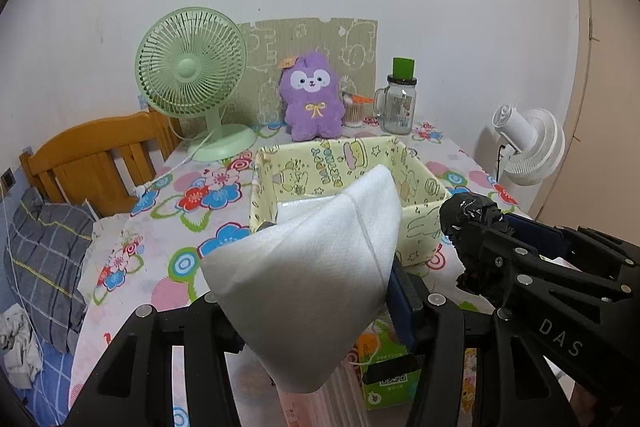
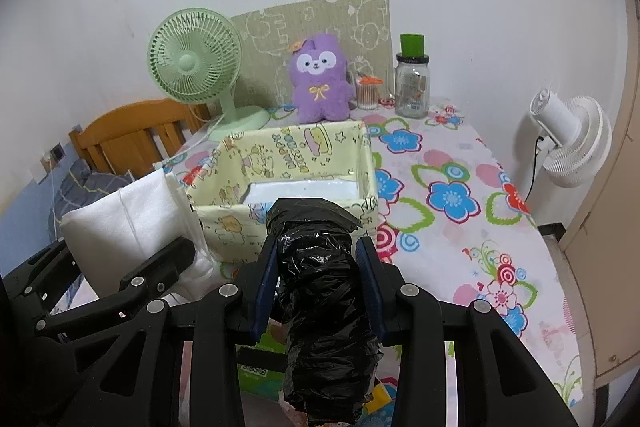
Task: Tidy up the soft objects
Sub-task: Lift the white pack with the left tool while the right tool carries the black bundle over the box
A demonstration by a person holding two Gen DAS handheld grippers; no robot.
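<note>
- grippers are each holding one soft item just in front of the yellow fabric box, the landmark for all positions below.
- left gripper is standing part-way open, its jaws pressing on a white cloth bundle; the bundle is hanging clear of the table, near the box's front-left corner.
- right gripper is standing narrower, its blue pads squeezing a roll of black plastic bags, which is pointing toward the box's front wall.
- box interior is already showing something flat and white on its floor; the rest looks free.
- purple plush toy is sitting behind the box, between a green desk fan and a glass jar.
- step in hand, as judged: carrying both items toward the box for stowing.
- next move is calling for clearing the front rim, lowering each item inside, and releasing without the limp cloth snagging on the wall.
</note>
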